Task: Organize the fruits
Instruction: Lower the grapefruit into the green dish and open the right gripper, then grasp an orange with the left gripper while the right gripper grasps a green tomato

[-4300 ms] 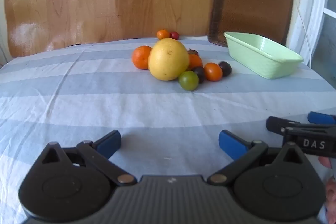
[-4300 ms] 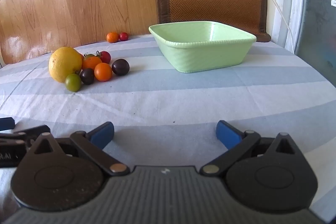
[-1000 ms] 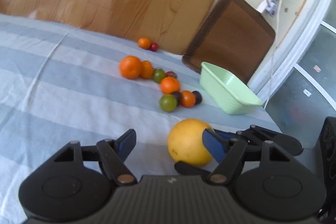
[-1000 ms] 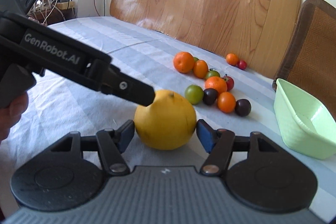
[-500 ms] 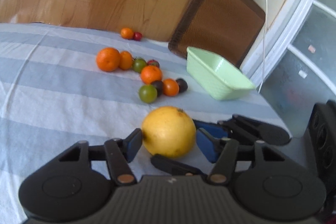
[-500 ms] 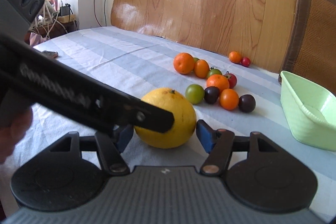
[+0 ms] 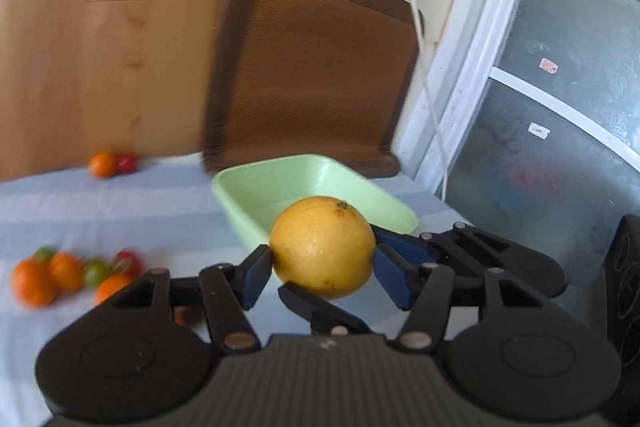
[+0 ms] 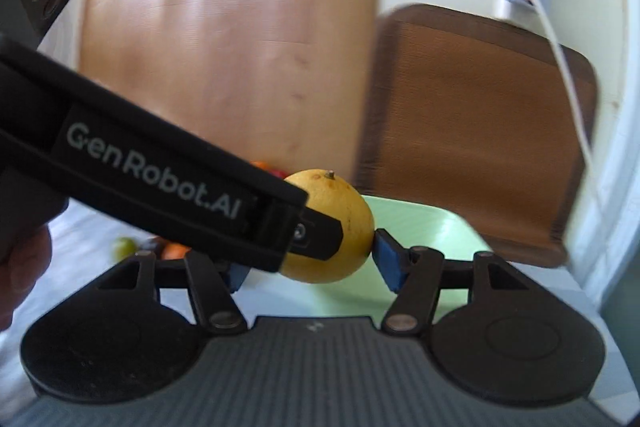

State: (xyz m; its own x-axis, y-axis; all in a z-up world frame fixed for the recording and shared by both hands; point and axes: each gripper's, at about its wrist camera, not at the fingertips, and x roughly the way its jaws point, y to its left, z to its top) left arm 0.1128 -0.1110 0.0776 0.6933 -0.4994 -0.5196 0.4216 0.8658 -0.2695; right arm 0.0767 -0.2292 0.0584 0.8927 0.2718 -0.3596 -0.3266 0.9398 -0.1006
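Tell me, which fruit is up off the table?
The big yellow fruit. Both grippers pinch it in the air in front of the green dish; the small orange, red and green ones sit on the cloth.

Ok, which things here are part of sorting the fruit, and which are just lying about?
Part of the job:
- yellow grapefruit, clamped by the left gripper and right gripper
- green dish
- small oranges and tomatoes

Lying about:
- brown chair
- white cable
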